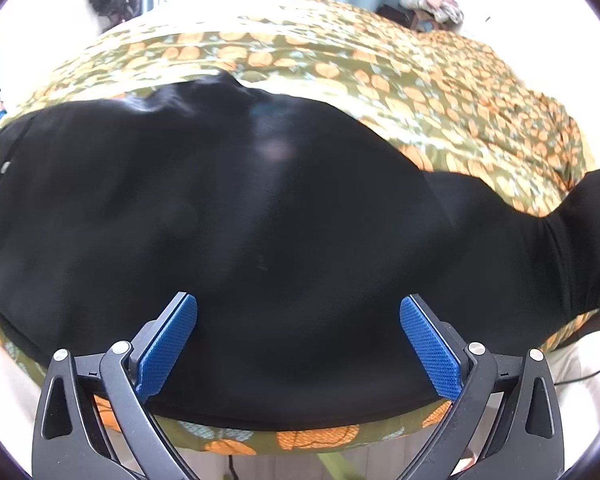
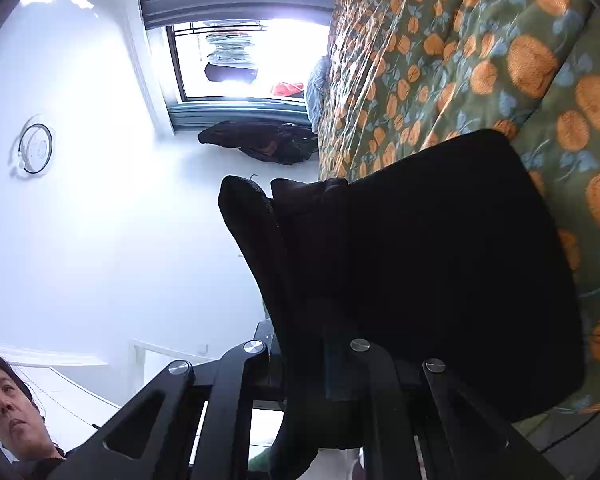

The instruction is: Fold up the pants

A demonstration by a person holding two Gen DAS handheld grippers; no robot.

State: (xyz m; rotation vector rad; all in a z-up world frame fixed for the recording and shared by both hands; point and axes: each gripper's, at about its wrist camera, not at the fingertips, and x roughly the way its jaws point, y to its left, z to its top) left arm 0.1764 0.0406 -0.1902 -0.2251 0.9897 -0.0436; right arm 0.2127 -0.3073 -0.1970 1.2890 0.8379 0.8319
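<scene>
Here I have the black pants [image 1: 260,208] spread flat across the bed, on the green bedspread [image 1: 420,80] printed with orange pumpkins, and they lie close to the near edge so that both tools can reach them without stretching. My left gripper [image 1: 298,344] hovers over the near part of the cloth with its jaws wide apart, the blue pads [image 1: 168,344] clear on either side and nothing pinched between them; I judge it is parked there to come down and pin or pick up that edge once the fold comes over. My right gripper [image 2: 320,364] is the working one: its jaws are drawn together on the pants, and a thick bunch of black cloth runs out from between the black fingers and stands up in front of the lens. The right wrist view is rolled on its side, with the bedspread running up the right of the picture and the wall and window [image 2: 236,60] to the left, which fits a hand turned over to carry a leg end across. In the left wrist view the far right of the pants lifts off the bed into a narrow tail, which I take for the part held by the other hand. A person's face sits in the lower corner of the right view. I read this as the start of a fold, not yet laid down.
</scene>
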